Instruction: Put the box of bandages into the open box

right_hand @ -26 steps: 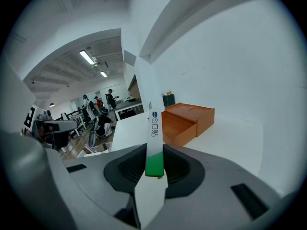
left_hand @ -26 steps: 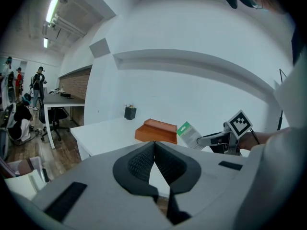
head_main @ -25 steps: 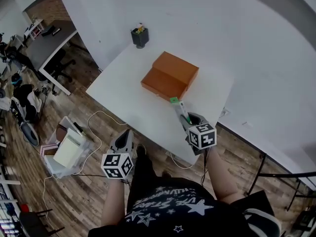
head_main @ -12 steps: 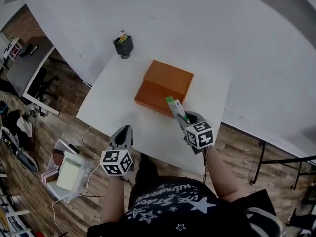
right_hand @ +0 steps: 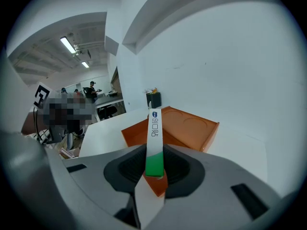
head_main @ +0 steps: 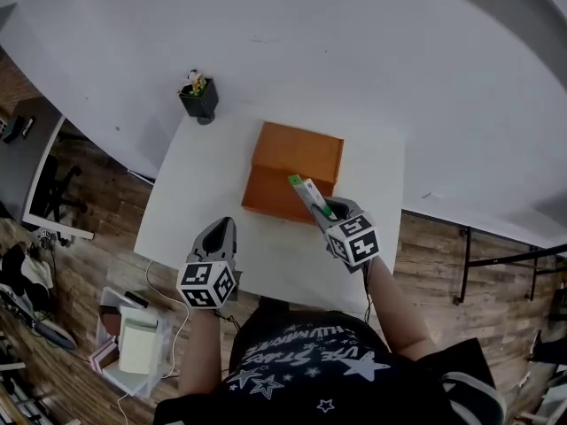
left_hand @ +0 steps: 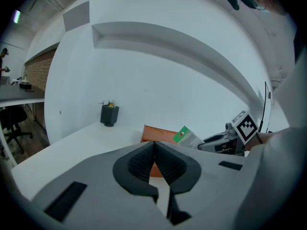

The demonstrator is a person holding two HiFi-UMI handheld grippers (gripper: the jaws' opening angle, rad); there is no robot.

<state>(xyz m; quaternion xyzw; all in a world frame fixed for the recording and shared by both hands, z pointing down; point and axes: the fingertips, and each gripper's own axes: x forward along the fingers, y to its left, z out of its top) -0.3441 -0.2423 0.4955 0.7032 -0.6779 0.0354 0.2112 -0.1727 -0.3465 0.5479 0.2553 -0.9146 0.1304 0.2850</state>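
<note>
The orange box stands in the middle of the white table. My right gripper is shut on the bandage box, a slim white carton with a green end. It holds the carton above the orange box's near edge. In the right gripper view the bandage box stands on edge between the pads, with the orange box just beyond it. My left gripper hangs over the table's near edge, shut and empty. In the left gripper view its jaws meet, and the bandage box shows at the right.
A small black pen holder stands at the table's far left corner by the white wall. Wooden floor surrounds the table. Bins and cables lie on the floor at the lower left. People stand far off in the right gripper view.
My right gripper has carried the bandage box forward, from the table's near edge to over the orange box's near side. My left gripper has come forward to the table's edge.
</note>
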